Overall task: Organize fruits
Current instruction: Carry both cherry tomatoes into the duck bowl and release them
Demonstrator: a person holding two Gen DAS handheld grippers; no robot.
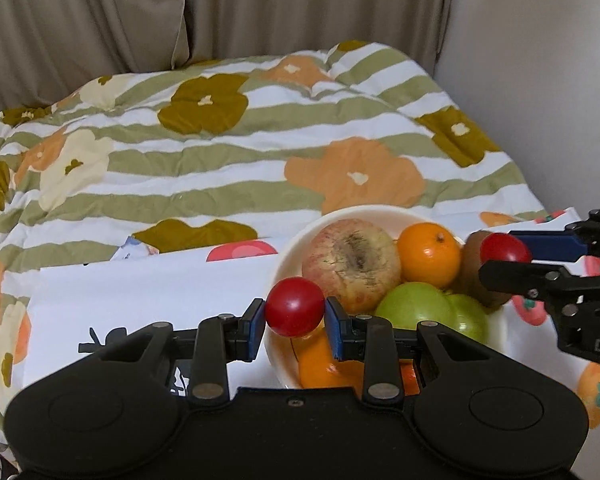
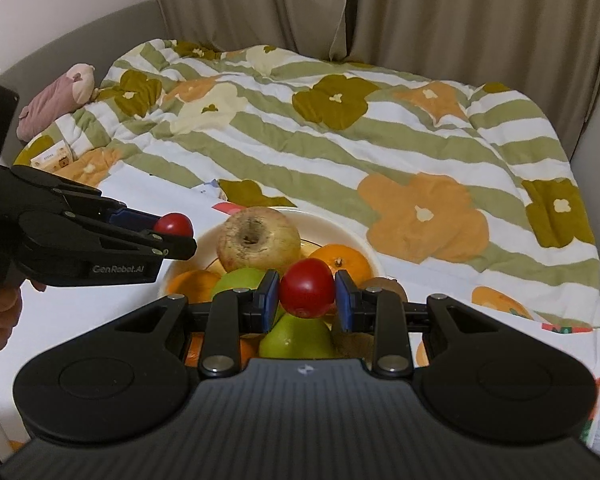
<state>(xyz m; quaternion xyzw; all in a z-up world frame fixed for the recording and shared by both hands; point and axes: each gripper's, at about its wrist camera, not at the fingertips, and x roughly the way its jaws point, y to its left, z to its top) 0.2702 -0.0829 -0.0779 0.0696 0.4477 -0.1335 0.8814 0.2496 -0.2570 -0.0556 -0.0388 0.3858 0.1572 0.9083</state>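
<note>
A cream bowl [image 1: 288,248] [image 2: 356,236] holds a large blemished apple [image 1: 351,264] [image 2: 258,244], oranges [image 1: 429,254] [image 2: 346,266], green apples [image 1: 416,308] [image 2: 296,340] and a kiwi [image 1: 474,272] [image 2: 388,286]. My left gripper [image 1: 295,320] [image 2: 176,232] is shut on a small red tomato [image 1: 295,307] [image 2: 175,224] above the bowl's left rim. My right gripper [image 2: 307,300] [image 1: 508,256] is shut on another small red tomato [image 2: 307,294] [image 1: 505,249] above the bowl's right side.
The bowl stands on a white fruit-printed cloth [image 1: 140,292] [image 2: 500,300]. Behind lies a bed with a striped floral quilt [image 1: 228,168] [image 2: 380,140], a pink plush toy [image 2: 56,100], a small box [image 2: 54,158], and beige curtains [image 1: 260,8].
</note>
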